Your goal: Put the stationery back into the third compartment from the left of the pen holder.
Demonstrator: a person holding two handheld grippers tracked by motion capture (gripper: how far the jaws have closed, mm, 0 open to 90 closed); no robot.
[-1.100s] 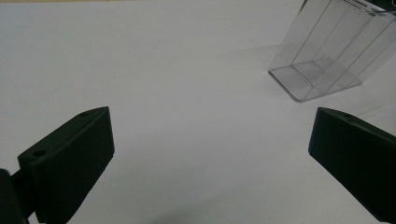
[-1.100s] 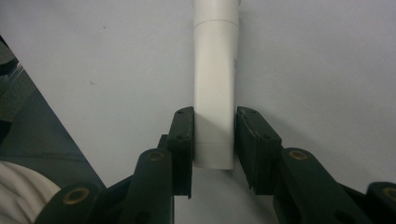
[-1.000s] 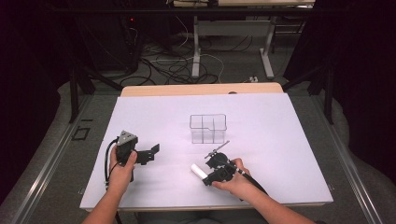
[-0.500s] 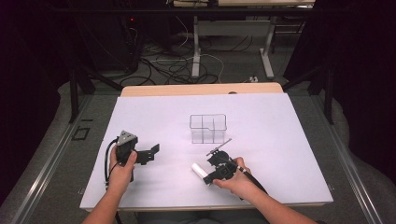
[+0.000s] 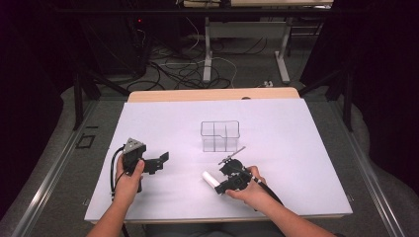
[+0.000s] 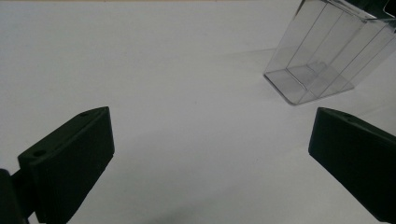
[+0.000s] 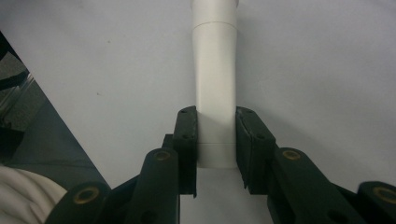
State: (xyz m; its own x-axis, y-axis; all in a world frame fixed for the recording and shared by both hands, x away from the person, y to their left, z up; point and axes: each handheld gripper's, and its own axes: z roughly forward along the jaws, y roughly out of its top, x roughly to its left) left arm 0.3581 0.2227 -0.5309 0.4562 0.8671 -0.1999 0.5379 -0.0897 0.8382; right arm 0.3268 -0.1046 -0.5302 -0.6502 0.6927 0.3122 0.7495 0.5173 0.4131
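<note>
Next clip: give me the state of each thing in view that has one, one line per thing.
Left gripper: open, nothing between the jaws.
Right gripper: shut on the white tube.
White tube: clamped near one end, the rest sticking out ahead of the jaws.
Clear box: upright on the table, divided, empty.

The high view is lit from above: the white desk (image 5: 276, 128) is bright and evenly lit, while the room around it sinks into near black, with only cables and frame legs faintly visible beyond the far edge. Shadows on the desk are soft and short. The picture is slightly soft and grainy. In the left gripper view the desk reads grey-white, the clear box (image 6: 327, 51) catches faint glare, and the near jaws are blurred. The right gripper view is dimmer, darkening toward its corners.
</note>
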